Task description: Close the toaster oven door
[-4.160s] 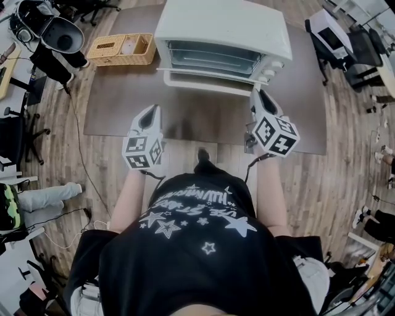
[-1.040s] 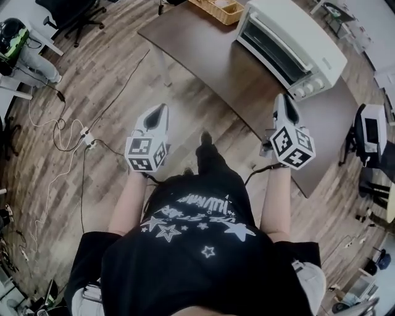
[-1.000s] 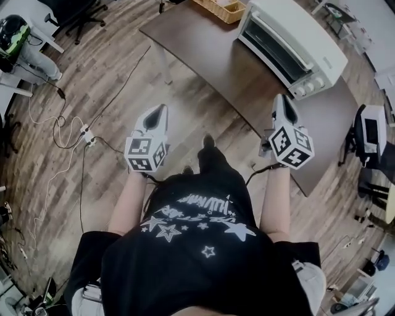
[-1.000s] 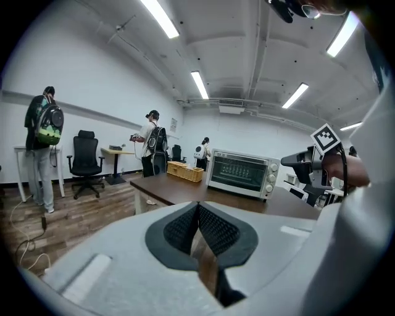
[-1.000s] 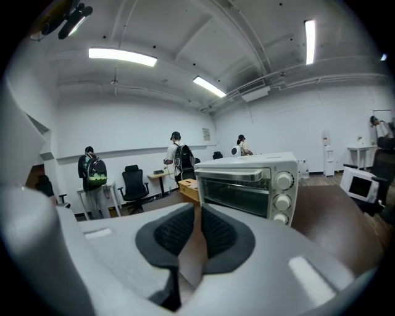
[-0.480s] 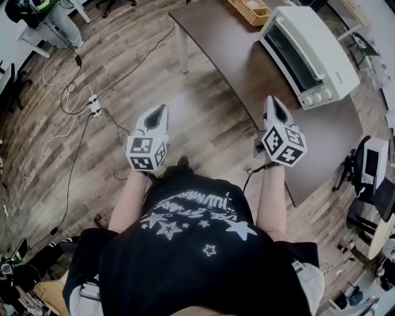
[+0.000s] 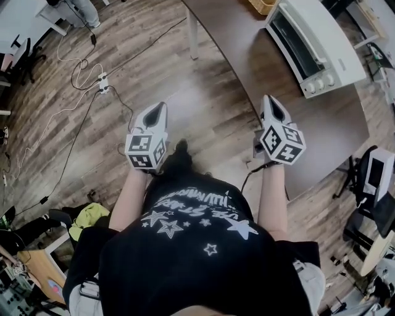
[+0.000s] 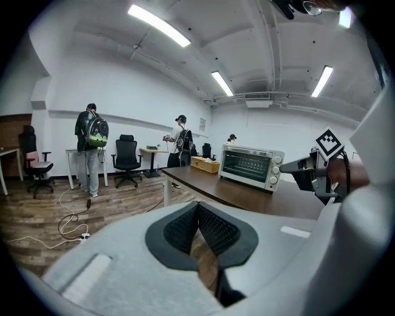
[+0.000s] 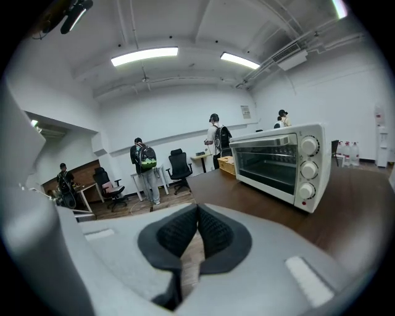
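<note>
1. A dark brown rectangular wooden worktop (image 7: 247,62) stands on a grey-brown plank floor (image 7: 142,55).
2. A tan woven basket (image 8: 205,164) sits on the worktop.
3. A white power strip (image 7: 103,81) lies on the floor.
4. A person wearing a green backpack (image 8: 91,145) stands near a black office chair (image 8: 126,165).

Open floor (image 7: 185,105) lies ahead of the left tool (image 7: 158,106). The bench (image 7: 241,43) stands before the right tool (image 7: 270,99), with the toaster oven (image 7: 315,43) on its far side.

Beside the toaster oven (image 7: 315,46), the wicker basket (image 7: 266,5) is cut off by the head view's top edge, as is the counter (image 7: 247,43). The toaster oven's knob markings are too small to read. Right of it in the left gripper view, the right gripper (image 8: 284,167) is half hidden behind the left gripper (image 8: 197,213).
</note>
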### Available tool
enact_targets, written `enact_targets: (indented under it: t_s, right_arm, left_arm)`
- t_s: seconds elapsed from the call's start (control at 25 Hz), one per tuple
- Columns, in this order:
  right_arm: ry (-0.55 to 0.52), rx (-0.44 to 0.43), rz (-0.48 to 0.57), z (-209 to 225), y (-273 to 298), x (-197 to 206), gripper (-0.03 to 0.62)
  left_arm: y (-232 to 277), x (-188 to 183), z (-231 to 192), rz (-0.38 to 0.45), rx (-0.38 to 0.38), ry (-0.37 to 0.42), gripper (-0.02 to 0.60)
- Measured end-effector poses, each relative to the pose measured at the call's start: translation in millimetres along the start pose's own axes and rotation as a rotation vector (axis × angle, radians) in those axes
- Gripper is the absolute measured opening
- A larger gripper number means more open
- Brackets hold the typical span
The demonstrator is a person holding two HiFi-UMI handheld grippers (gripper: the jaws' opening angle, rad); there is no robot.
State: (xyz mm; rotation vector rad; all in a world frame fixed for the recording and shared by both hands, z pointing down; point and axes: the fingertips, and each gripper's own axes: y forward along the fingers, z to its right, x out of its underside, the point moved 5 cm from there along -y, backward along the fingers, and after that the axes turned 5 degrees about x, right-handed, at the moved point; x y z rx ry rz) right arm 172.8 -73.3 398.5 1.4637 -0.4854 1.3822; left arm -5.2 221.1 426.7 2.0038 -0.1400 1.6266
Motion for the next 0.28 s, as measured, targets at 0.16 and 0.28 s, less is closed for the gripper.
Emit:
enact_targets:
  t_s: [0.16, 0.28]
  right_arm:
    - [-0.003, -0.036, -0.014, 9.3, -29.5, 21.3, 0.005]
    - [-0.006, -0.053, -0.026, 17.2, -54.2, 37.4, 0.005]
  left_arm:
    - [-27.8, 17.9, 31.4, -0.005, -0.027, 0.002, 0.011]
    - [-48.7, 34.0, 55.9, -0.015, -0.036, 0.000, 0.011]
